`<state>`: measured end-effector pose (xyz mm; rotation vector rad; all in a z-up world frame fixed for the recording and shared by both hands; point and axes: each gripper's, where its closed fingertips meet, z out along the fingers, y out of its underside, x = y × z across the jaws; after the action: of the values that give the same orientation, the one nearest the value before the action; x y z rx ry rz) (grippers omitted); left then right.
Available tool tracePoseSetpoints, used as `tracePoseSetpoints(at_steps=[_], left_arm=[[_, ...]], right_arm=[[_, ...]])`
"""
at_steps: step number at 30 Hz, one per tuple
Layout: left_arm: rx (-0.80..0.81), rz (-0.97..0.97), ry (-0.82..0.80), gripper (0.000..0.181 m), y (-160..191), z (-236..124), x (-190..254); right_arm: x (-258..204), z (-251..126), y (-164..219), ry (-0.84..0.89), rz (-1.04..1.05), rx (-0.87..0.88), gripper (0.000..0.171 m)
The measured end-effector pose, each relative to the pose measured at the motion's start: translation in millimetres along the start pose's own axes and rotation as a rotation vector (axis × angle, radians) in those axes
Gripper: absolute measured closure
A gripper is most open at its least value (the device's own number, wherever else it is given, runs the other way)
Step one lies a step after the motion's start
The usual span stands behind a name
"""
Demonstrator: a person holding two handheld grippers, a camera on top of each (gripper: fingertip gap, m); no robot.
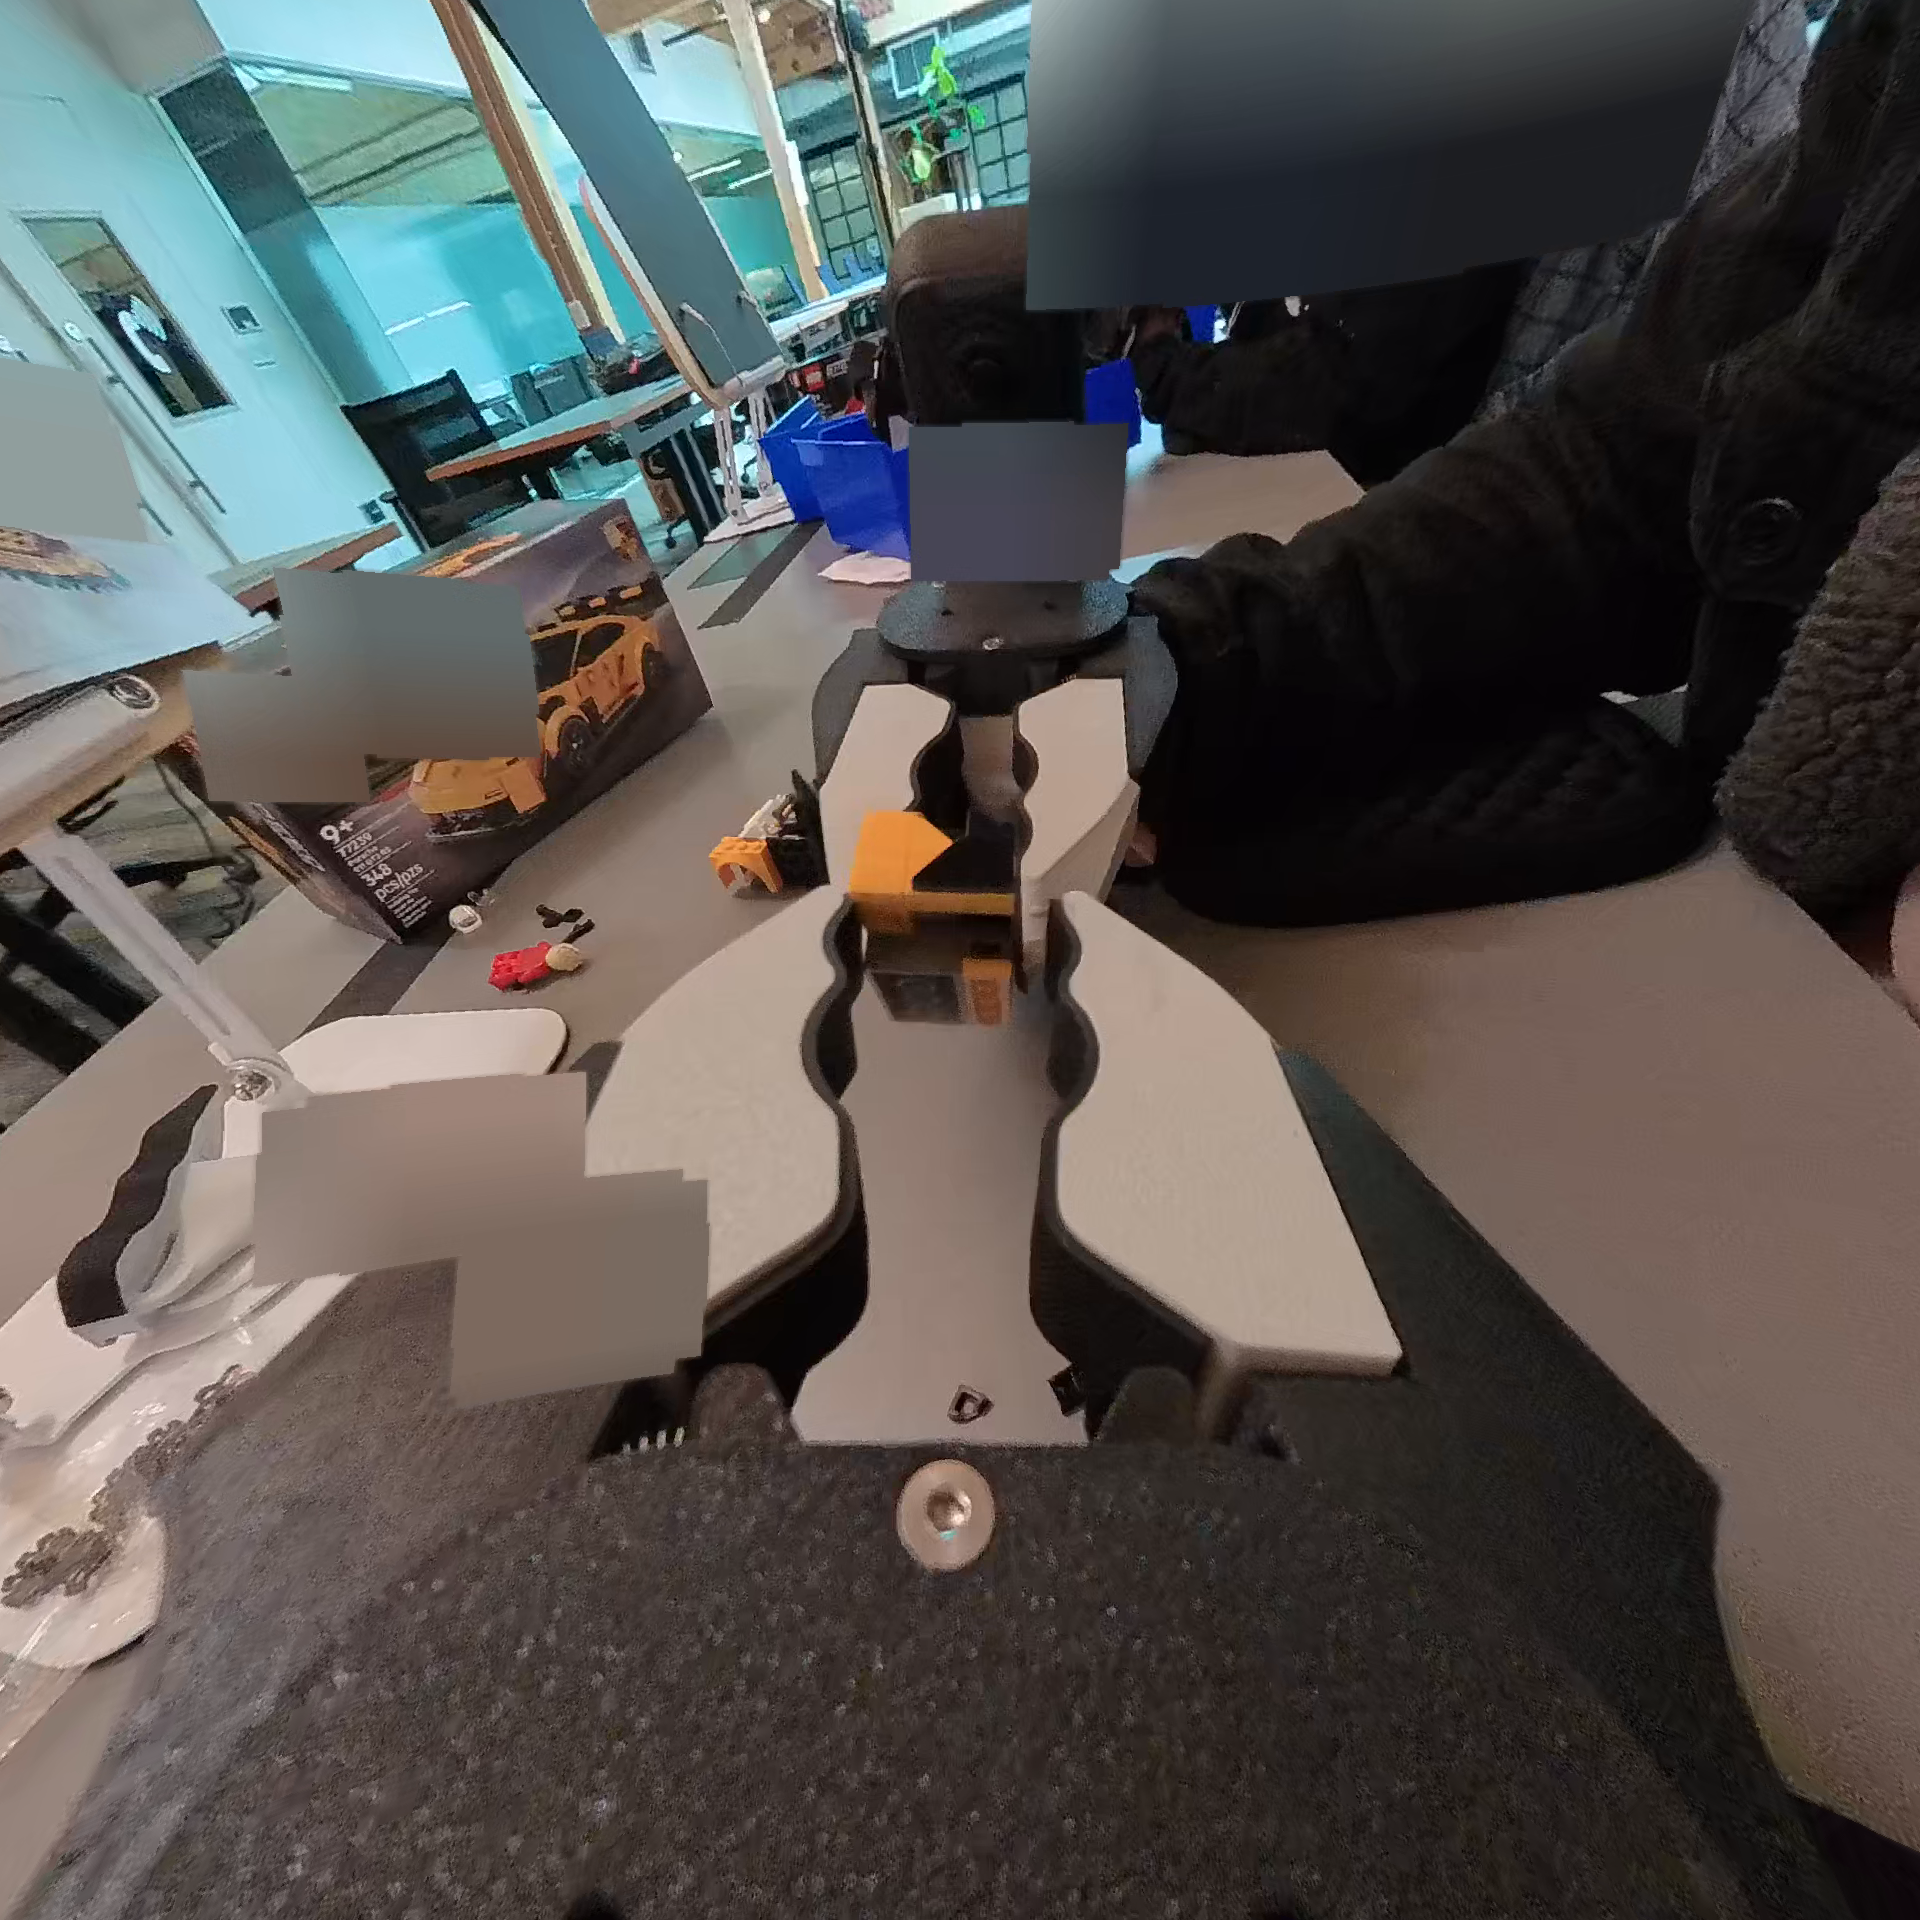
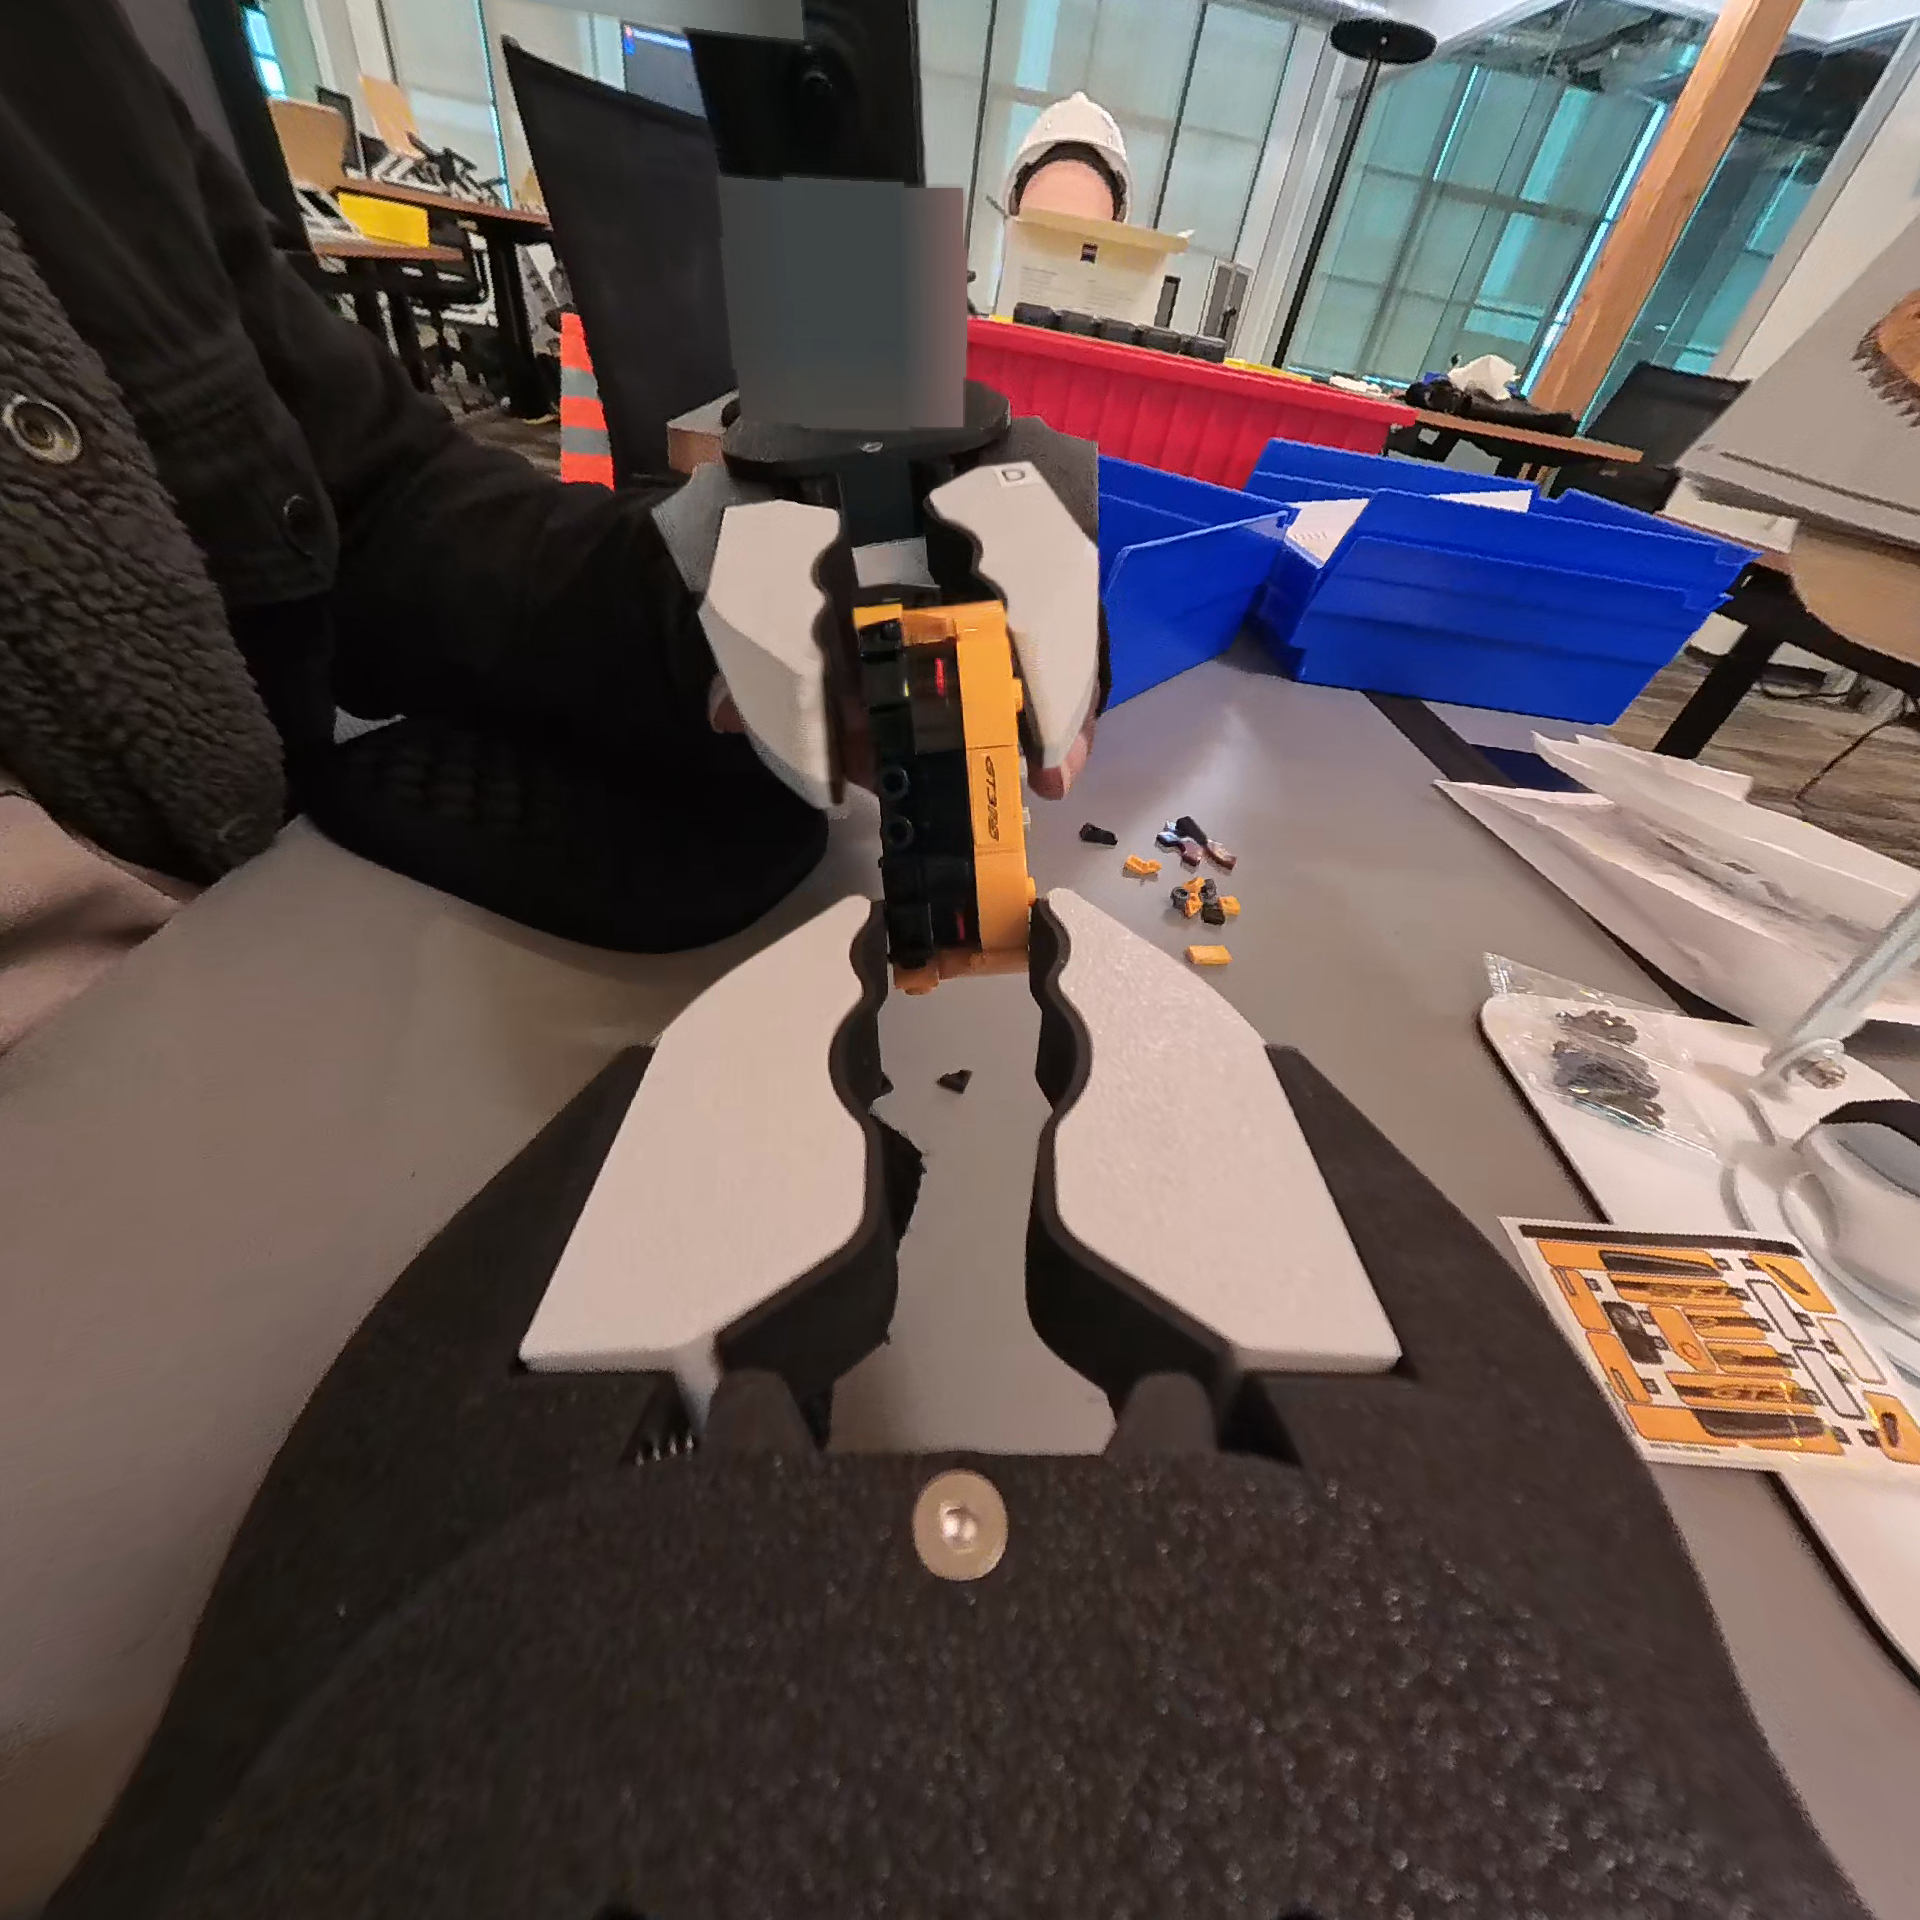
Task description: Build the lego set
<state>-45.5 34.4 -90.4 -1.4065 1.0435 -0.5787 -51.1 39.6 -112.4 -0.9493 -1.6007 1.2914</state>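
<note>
Left wrist view
Surface: grey table (image 1: 1455, 1039), glass-walled office behind.
Containers: set box (image 1: 499, 717) lying shut; blue bins (image 1: 842, 478) beyond.
Left gripper (image 1: 940, 935): jaws pinch the yellow-black lego car body (image 1: 935, 935).

Right wrist view
Containers: stacked blue bins (image 2: 1455, 592), contents unseen.
Right gripper (image 2: 956, 935): jaws clamp the car body's other end, held off the table; loose pieces (image 2: 1195, 894) nearby.

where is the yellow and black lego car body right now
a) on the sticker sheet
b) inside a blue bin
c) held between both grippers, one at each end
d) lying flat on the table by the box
c: the lego car body spans from the right gripper to the left gripper, each set of fingers closed on one end, above the grey table.
</note>
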Motion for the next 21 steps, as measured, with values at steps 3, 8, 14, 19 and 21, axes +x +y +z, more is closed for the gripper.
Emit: tracePoseSetpoints(at_steps=[3,8,14,19,21], left_arm=[[-0.016,0.035,-0.016,0.154,2,-1,-1],[0.004,0.066,-0.015,0.154,4,-3,-2],[-0.022,0.068,-0.021,0.154,11,-4,-5],[-0.061,0.083,-0.033,0.153,17,-5,-8],[-0.056,0.089,-0.032,0.149,14,-8,-9]], right_arm=[[-1,2,2,0.005,-0.016,-0.016,0.145],[0,3,2,0.025,-0.045,-0.033,0.145],[3,1,4,0.046,-0.059,-0.053,0.145],[6,-1,9,0.053,-0.055,-0.081,0.145],[9,-1,12,0.064,-0.056,-0.097,0.145]])
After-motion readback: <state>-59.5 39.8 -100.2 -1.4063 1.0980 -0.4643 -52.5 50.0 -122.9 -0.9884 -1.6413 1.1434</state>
